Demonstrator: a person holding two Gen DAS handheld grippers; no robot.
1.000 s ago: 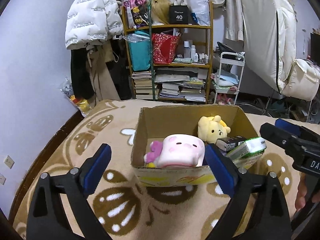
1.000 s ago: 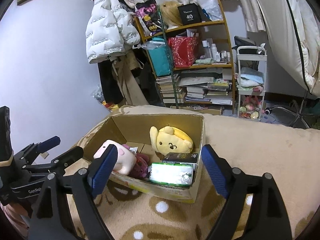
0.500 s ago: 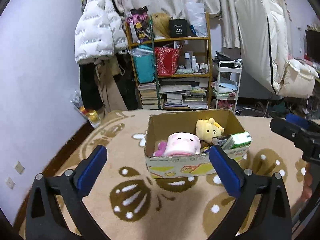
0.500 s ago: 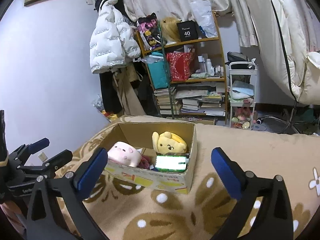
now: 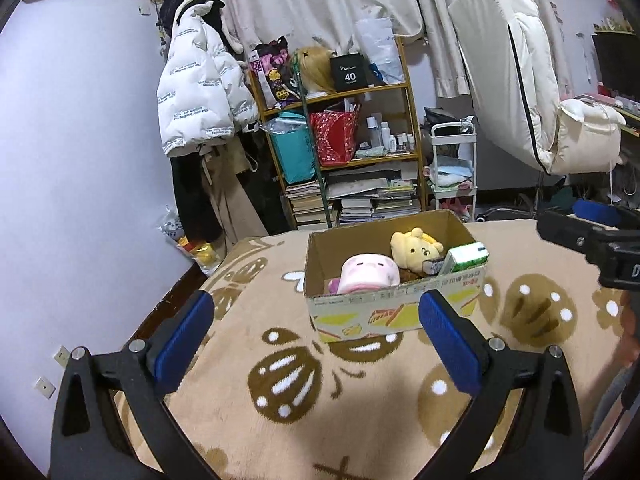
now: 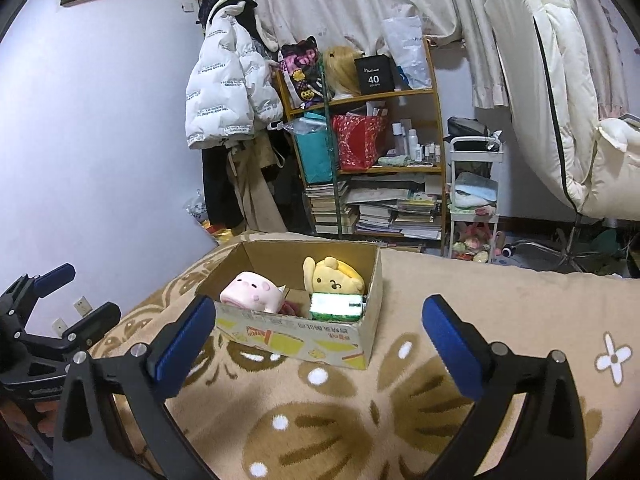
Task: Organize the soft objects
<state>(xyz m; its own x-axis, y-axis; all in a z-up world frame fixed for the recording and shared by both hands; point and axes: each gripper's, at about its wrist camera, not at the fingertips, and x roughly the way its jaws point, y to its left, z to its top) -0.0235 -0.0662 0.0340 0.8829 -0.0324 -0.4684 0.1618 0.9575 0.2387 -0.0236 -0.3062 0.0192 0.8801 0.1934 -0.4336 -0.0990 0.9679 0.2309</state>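
Observation:
A cardboard box (image 5: pixel 360 312) stands on the beige patterned blanket (image 5: pixel 280 420). In it lie a pink plush (image 5: pixel 370 278), a yellow plush (image 5: pixel 414 250), a green-and-white pack (image 5: pixel 466 258) and a small purple toy (image 5: pixel 332 286). The box also shows in the right wrist view (image 6: pixel 304 340) with the pink plush (image 6: pixel 252 292), yellow plush (image 6: pixel 334 276) and green pack (image 6: pixel 338 306). My left gripper (image 5: pixel 314 340) is open and empty, well short of the box. My right gripper (image 6: pixel 316 344) is open and empty, also back from the box.
A cluttered wooden shelf (image 5: pixel 348 152) with books and bags stands behind the bed. A white puffer jacket (image 5: pixel 200 96) hangs on the left wall. A white cart (image 5: pixel 454 176) and folded white bedding (image 5: pixel 520 92) are at the right. The blanket's left edge (image 5: pixel 176 292) drops to the floor.
Both grippers have pulled back and up from the box, which now looks smaller and farther. Both stay open and empty; the box's contents are unchanged.

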